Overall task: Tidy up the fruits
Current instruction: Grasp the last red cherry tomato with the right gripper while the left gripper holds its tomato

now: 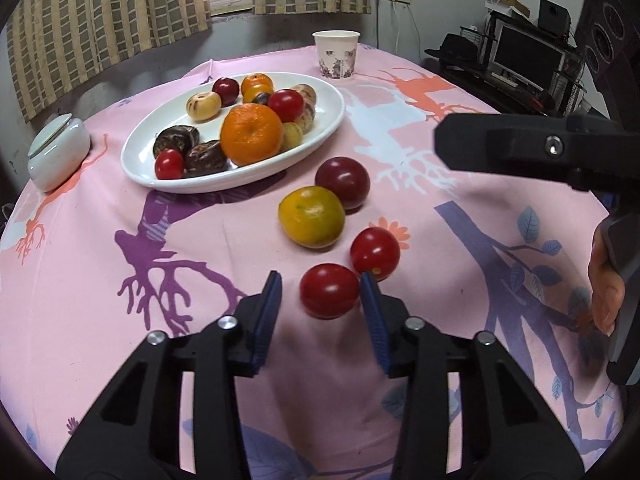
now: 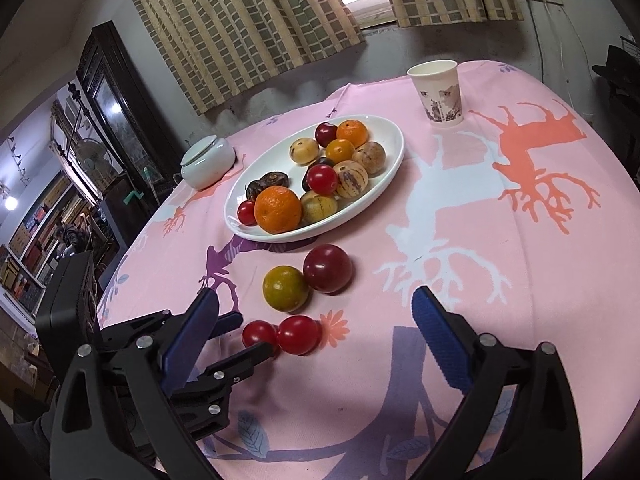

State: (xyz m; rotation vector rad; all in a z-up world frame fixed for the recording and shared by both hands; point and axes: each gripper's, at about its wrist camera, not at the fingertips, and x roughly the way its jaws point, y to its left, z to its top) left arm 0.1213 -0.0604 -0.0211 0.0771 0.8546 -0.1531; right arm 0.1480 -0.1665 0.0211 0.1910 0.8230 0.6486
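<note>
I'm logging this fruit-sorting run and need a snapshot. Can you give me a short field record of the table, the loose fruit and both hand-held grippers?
surface: pink tablecloth
plate: white oval plate, holds mixed fruit
loose fruit: dark plum, yellow-green citrus, far tomato, near tomato
left hand-held gripper: open, straddling near tomato, gap at one pad
right hand-held gripper: open, empty
other: paper cup, lidded white jar

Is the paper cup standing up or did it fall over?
Standing up. The paper cup sits on its base on the pink tablecloth, open mouth facing upward.
</note>
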